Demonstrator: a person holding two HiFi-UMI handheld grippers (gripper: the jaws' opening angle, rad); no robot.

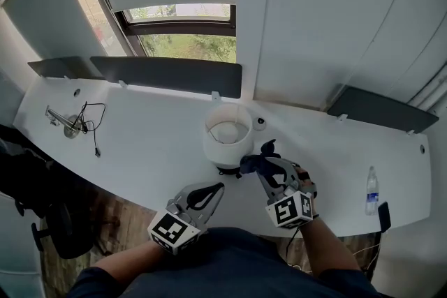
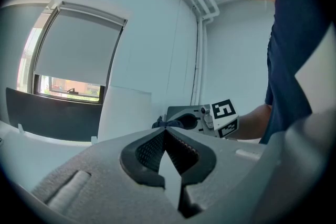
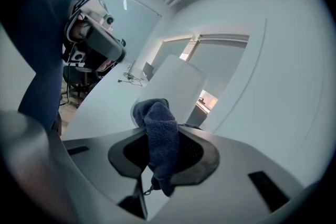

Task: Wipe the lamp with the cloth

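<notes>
A white lamp with a cylindrical shade (image 1: 227,135) stands mid-desk on a dark base (image 1: 228,170). My right gripper (image 1: 260,163) is shut on a dark blue cloth (image 1: 252,162), which it holds against the lower right of the shade beside the base. In the right gripper view the cloth (image 3: 158,131) bunches between the jaws, with the shade (image 3: 177,87) just beyond it. My left gripper (image 1: 217,187) is shut with nothing in it, low in front of the lamp. In the left gripper view its jaws meet at the tip (image 2: 165,132), pointing at the shade (image 2: 126,112) and the cloth (image 2: 161,123).
A water bottle (image 1: 371,190) and a dark flat object (image 1: 383,215) sit at the desk's right front edge. A metal fitting (image 1: 67,123) with a black cable (image 1: 92,123) lies far left. Dark panels (image 1: 167,73) line the back under the window. A dark chair (image 1: 31,181) stands left.
</notes>
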